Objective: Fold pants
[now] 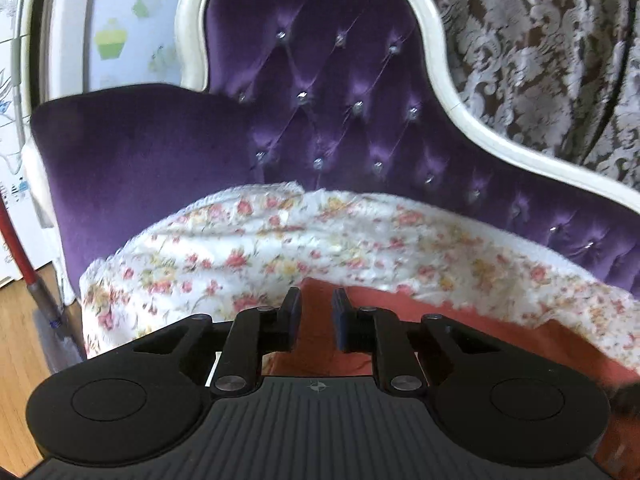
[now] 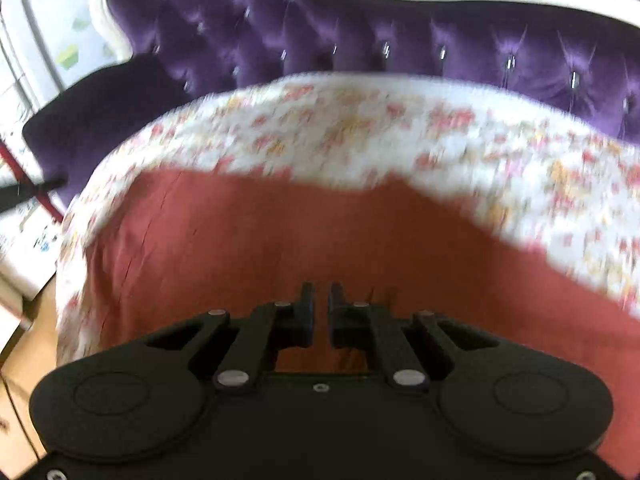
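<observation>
Red pants (image 2: 248,240) lie on the floral sheet (image 2: 360,128); left gripper (image 1: 316,312) gapes, right gripper (image 2: 320,308) barely parted, empty.

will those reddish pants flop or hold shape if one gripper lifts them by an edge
The rust-red cloth pants lie limp, following the flowered white cover, so they will probably droop. They look thin, likely light. Creases near their left edge suggest they would bunch if pushed.

Pants (image 2: 280,240) blurred, cut off at right edge; floral sheet (image 2: 360,128) smeared.
</observation>
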A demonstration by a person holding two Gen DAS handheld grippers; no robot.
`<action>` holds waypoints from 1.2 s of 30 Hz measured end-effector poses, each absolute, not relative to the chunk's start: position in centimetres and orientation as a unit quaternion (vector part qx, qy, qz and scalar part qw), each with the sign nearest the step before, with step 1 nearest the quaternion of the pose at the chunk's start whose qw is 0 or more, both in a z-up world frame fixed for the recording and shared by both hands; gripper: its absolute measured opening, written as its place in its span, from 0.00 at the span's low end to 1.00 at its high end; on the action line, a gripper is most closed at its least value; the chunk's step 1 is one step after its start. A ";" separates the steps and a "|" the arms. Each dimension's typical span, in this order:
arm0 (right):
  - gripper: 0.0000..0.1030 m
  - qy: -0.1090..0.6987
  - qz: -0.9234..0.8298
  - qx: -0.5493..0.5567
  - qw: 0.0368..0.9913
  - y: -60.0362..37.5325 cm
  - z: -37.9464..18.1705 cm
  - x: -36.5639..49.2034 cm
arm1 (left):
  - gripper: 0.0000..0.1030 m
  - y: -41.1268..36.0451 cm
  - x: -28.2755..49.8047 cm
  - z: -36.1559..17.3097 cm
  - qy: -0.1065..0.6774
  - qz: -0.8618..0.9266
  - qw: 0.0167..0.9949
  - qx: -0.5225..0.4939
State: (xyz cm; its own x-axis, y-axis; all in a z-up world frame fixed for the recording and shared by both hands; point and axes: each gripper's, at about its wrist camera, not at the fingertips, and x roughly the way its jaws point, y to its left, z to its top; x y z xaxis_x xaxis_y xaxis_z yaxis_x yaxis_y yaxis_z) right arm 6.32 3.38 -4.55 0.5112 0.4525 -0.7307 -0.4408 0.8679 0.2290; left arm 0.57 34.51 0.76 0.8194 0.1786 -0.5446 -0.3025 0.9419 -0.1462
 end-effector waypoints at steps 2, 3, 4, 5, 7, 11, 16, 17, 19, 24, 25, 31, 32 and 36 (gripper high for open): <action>0.12 0.434 0.259 0.010 0.863 3.5 -5.3 5.4 | 0.17 35.0 0.6 1.0 0.274 0.123 0.943 -0.140; 0.13 0.438 0.259 0.013 0.861 3.5 -5.5 5.1 | 0.17 35.4 0.6 0.9 0.277 0.122 0.940 -0.158; 0.15 0.439 0.261 0.016 0.859 3.5 -5.5 4.8 | 0.17 35.8 0.5 0.6 0.280 0.121 0.936 -0.177; 0.17 0.439 0.264 0.018 0.859 3.6 -5.5 4.5 | 0.18 36.1 0.3 0.2 0.285 0.123 0.930 -0.197; 0.17 0.436 0.269 0.015 0.859 3.6 -5.1 4.2 | 0.21 36.4 -0.2 -0.8 0.295 0.131 0.921 -0.216; 0.17 0.433 0.274 0.007 0.859 3.7 -4.6 4.1 | 0.26 36.7 -0.9 -3.2 0.319 0.134 0.909 -0.235; 0.17 0.439 0.271 -0.002 0.857 4.0 -4.9 4.1 | 0.36 37.1 -1.5 -5.0 0.332 0.126 0.897 -0.264; 0.17 0.440 0.270 -0.005 0.857 4.1 -5.0 4.1 | 0.39 37.1 -1.5 -5.2 0.334 0.126 0.895 -0.267; 0.18 0.441 0.270 -0.012 0.856 4.3 -5.0 4.0 | 0.44 37.2 -1.4 -5.7 0.336 0.129 0.893 -0.271; 0.18 0.442 0.275 -0.019 0.854 4.9 -5.1 4.1 | 0.59 38.0 -0.7 -7.5 0.355 0.136 0.878 -0.291; 0.18 0.442 0.275 -0.020 0.854 5.0 -5.1 4.1 | 0.59 38.0 -0.5 -7.8 0.355 0.134 0.877 -0.295; 0.18 0.446 0.277 -0.023 0.851 5.4 -5.5 4.4 | 0.61 37.9 0.2 -8.1 0.344 0.129 0.881 -0.296; 0.18 0.446 0.277 -0.023 0.851 5.4 -5.5 4.4 | 0.61 37.8 0.4 -8.0 0.343 0.130 0.883 -0.291; 0.18 0.447 0.276 -0.019 0.851 5.4 -5.5 4.5 | 0.57 37.5 0.9 -7.6 0.352 0.140 0.882 -0.280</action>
